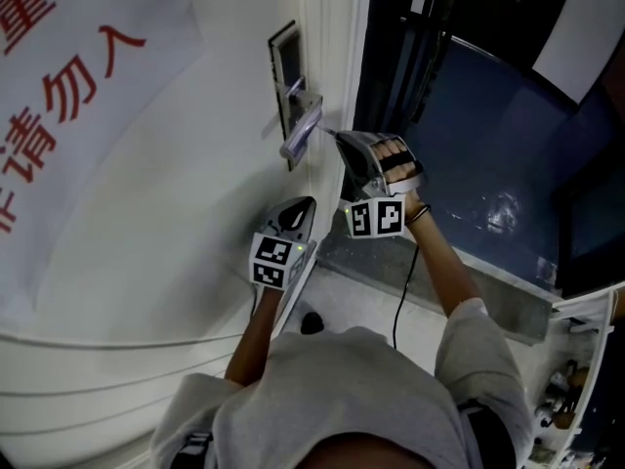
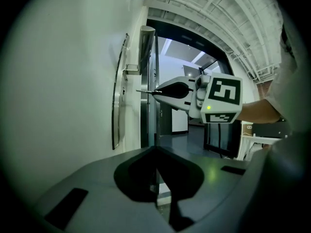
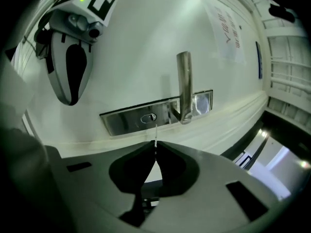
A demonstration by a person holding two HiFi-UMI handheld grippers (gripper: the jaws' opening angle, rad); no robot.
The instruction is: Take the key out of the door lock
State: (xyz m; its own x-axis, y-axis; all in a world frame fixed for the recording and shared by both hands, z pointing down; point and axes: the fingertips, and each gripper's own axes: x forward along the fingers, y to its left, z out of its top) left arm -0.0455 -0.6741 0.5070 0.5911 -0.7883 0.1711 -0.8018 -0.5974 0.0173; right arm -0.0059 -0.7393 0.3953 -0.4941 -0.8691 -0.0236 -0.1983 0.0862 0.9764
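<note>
A white door (image 1: 176,164) fills the left of the head view. On it sits a metal lock plate (image 3: 127,121) with a lever handle (image 3: 183,81). The left tongs (image 2: 155,148) hang close beside the door, closed with nothing between them. The right tongs (image 3: 155,148) are clamped on the key (image 3: 155,135). Its thin blade points at the keyhole (image 3: 148,118) and is just clear of it, not inside.

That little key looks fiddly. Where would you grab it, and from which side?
By its head, coming straight out from the door, in line with the thin blade. The right gripper holds the key so, jaws shut, blade pointing at the keyhole.
</note>
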